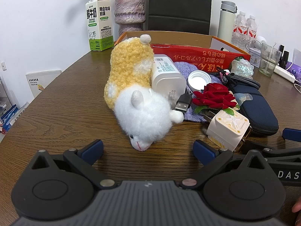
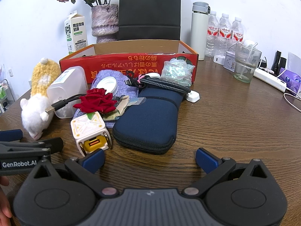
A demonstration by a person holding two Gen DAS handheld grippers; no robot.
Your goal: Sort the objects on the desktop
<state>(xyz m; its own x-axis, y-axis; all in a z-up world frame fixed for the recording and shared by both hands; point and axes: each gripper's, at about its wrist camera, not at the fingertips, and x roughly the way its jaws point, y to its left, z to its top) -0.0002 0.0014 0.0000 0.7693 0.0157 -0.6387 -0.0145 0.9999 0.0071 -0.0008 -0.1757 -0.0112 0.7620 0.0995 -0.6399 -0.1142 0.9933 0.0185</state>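
Plush toy [image 1: 135, 94]: lies on worktop [image 1: 65, 103] dead ahead of my left gripper [image 1: 148, 146], long axis running away toward red box [image 1: 207, 54], nose nearest; left gripper nearer; right gripper [image 2: 150, 160] faces navy pouch [image 2: 150, 116]; both jaws wide apart, empty

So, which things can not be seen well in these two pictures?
- Cardboard box floor: both views, hidden by its front wall.
- Purple cloth: mostly covered by red rose and white lid.
- Milk carton small print: too small.
- Items at right edge: left wrist view, distorted.
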